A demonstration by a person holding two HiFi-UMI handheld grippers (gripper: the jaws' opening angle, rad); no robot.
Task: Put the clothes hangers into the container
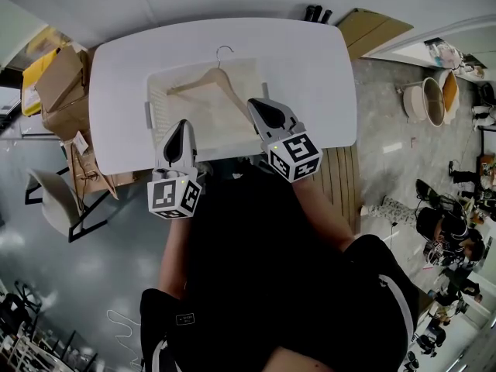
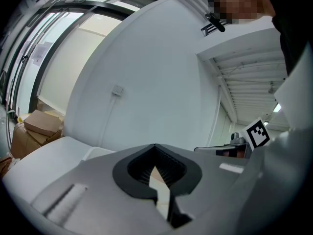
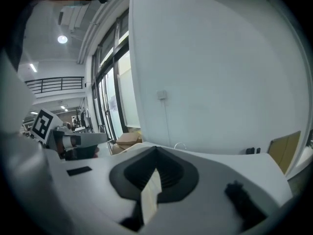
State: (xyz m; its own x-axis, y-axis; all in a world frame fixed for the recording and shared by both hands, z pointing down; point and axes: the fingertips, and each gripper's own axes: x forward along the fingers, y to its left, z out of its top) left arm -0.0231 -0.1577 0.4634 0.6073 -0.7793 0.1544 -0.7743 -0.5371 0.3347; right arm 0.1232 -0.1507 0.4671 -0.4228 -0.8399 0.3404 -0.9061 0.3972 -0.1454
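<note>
A wooden clothes hanger (image 1: 209,84) with a metal hook lies inside the shallow white container (image 1: 157,93) on the white table (image 1: 310,60). My left gripper (image 1: 181,125) hovers over the container's near left corner. Its jaws are shut with nothing between them, as the left gripper view also shows (image 2: 155,146). My right gripper (image 1: 260,104) is over the container's near right edge, beside the hanger's right arm. It too is shut and empty, and it points out across the table (image 3: 156,149). Neither gripper touches the hanger.
Cardboard boxes (image 1: 58,80) and a brown paper bag (image 1: 87,169) stand left of the table, with a chair (image 1: 53,200) in front of them. Flat cardboard (image 1: 373,28) leans at the far right. Two dark objects (image 1: 318,12) sit behind the table's far edge.
</note>
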